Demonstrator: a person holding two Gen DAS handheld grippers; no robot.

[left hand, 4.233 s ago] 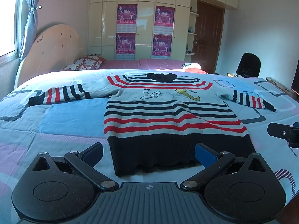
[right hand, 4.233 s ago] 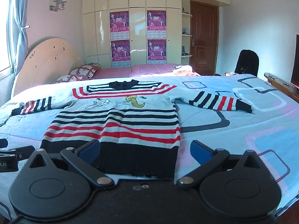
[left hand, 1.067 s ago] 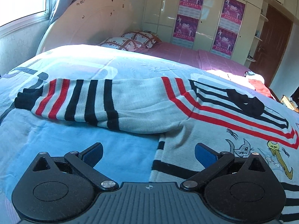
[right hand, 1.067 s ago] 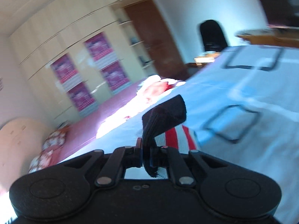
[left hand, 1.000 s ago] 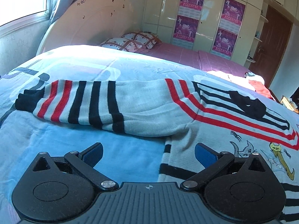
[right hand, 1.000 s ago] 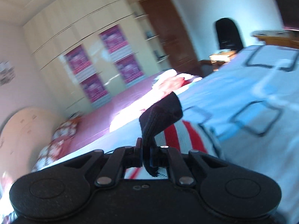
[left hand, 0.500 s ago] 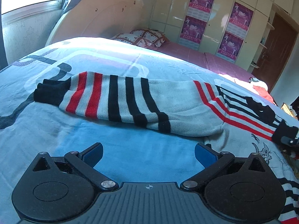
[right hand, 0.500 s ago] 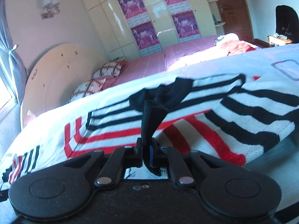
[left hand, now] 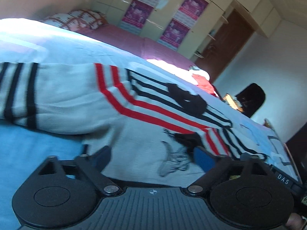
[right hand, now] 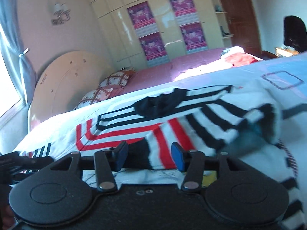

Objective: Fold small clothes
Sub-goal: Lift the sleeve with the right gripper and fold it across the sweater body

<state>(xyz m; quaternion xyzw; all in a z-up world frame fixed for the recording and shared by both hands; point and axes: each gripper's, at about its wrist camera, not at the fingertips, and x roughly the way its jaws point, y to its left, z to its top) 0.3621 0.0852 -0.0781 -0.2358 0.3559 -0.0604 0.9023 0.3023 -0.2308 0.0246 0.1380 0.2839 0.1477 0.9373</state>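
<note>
A small striped sweater point(left hand: 134, 134) in white, red and black lies flat on the blue bedspread point(left hand: 38, 149). Its left sleeve point(left hand: 48, 99) stretches out to the left. Its right sleeve point(right hand: 201, 128) is folded over the chest, with the black cuff point(right hand: 138, 157) lying between my right gripper's blue pads. My right gripper point(right hand: 149, 156) is open, just above that cuff. My left gripper point(left hand: 153, 155) is open and empty, over the chest near the cartoon print point(left hand: 172, 163). The right gripper's body shows in the left wrist view point(left hand: 284, 178).
A pink bed with patterned pillows point(left hand: 80, 19) and a red garment point(left hand: 201, 80) lies beyond the bedspread. A headboard point(right hand: 65, 88) stands at the left. Wardrobes with pink posters point(right hand: 149, 38), a brown door point(left hand: 224, 44) and a black chair point(left hand: 249, 99) are further back.
My right gripper carried the right sleeve's cuff over the chest, then opened and let it go. My left gripper swung right from the left sleeve toward the chest.
</note>
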